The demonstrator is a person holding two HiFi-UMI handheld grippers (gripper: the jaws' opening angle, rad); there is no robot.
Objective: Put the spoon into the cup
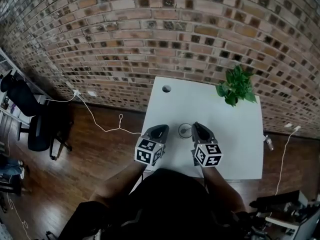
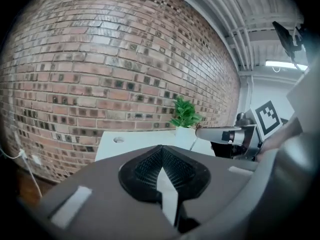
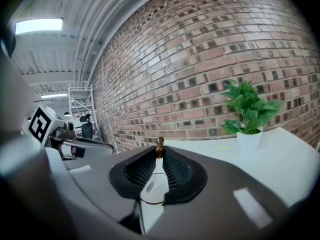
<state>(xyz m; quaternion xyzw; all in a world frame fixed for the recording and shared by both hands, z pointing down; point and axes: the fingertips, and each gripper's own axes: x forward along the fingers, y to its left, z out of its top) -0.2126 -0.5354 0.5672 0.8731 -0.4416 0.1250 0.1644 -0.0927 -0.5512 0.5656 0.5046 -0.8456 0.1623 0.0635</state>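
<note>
Looking down from above the person's head, you see a white table (image 1: 240, 149) set against a brick wall (image 1: 150, 34), with a potted plant (image 1: 236, 86) at its far right corner. 2 grippers hang over the near half of the table. The left gripper (image 1: 161, 130) and right gripper (image 1: 198, 127) sit side by side. A clear cup (image 1: 185, 130) stands between their tips, closer to the near edge than the far one.

From the left gripper view, that gripper's jaws meet at their tips with nothing between them. Only bare table shows through the gap lower down. The right gripper reaches in from the right side of this view.

From the right gripper view, the jaws are pinched on the brown knob at the end of the spoon (image 3: 160, 147). Its thin handle drops between the pads, bowl end lowest. Under the bowl a curved arc of glass shows, apparently the cup's rim, so the spoon hangs right over the cup. Whether the bowl is inside the rim I cannot tell.
</note>
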